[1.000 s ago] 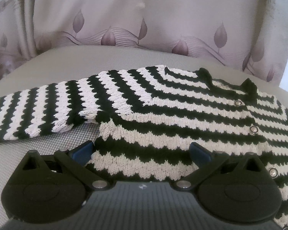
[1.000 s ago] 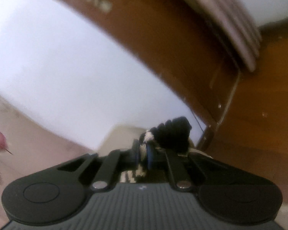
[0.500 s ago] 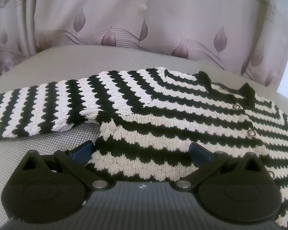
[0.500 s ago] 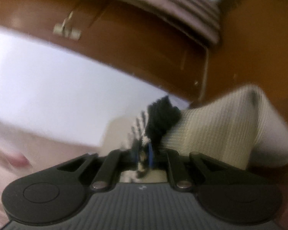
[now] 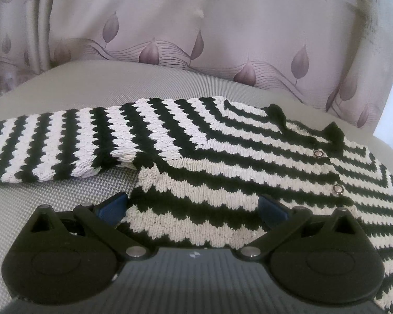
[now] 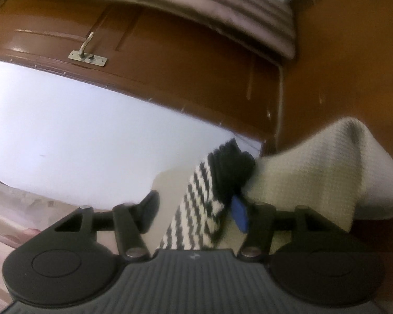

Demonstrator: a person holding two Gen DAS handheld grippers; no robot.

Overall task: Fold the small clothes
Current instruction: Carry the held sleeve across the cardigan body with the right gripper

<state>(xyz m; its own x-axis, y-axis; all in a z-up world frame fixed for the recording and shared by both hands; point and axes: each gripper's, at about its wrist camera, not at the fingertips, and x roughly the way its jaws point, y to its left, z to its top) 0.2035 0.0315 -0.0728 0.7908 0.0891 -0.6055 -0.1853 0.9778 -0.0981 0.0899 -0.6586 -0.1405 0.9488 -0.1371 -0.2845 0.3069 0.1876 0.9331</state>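
Striped black-and-white knit cardigan [image 5: 222, 162] lies flat on the grey cushion [image 5: 118, 89], and its hem runs right up to my left tongs [image 5: 192, 208]. Those stand wide open, one blue pad [image 5: 112, 206] at the left edge of the hem and the other on the striped body to the right; neither pad presses on the knit, so they hold nothing. One sleeve [image 5: 52, 144] stretches out to the left over the cushion. Further back on the right, two metal snaps [image 5: 319, 153] sit along the front opening, with the black collar [image 5: 332, 130] beyond them. Past the far edge of the cushion hangs a pale mauve curtain [image 5: 196, 26] printed with leaves.

My right tongs [image 6: 194, 214] have just been opening and now stand about half apart. Between the fingers rises the other striped sleeve with its black cuff [image 6: 230, 167] at the far end. It leans against the right blue pad [image 6: 239, 213], while the left finger [image 6: 148, 209] stands clear of it, so the knit is not pinched. Just right of the cuff, a person's cream ribbed sleeve [image 6: 314, 167] comes into this view. Behind it all are a white wall [image 6: 78, 130] and a brown wooden door [image 6: 170, 60] with a metal handle [image 6: 87, 49].
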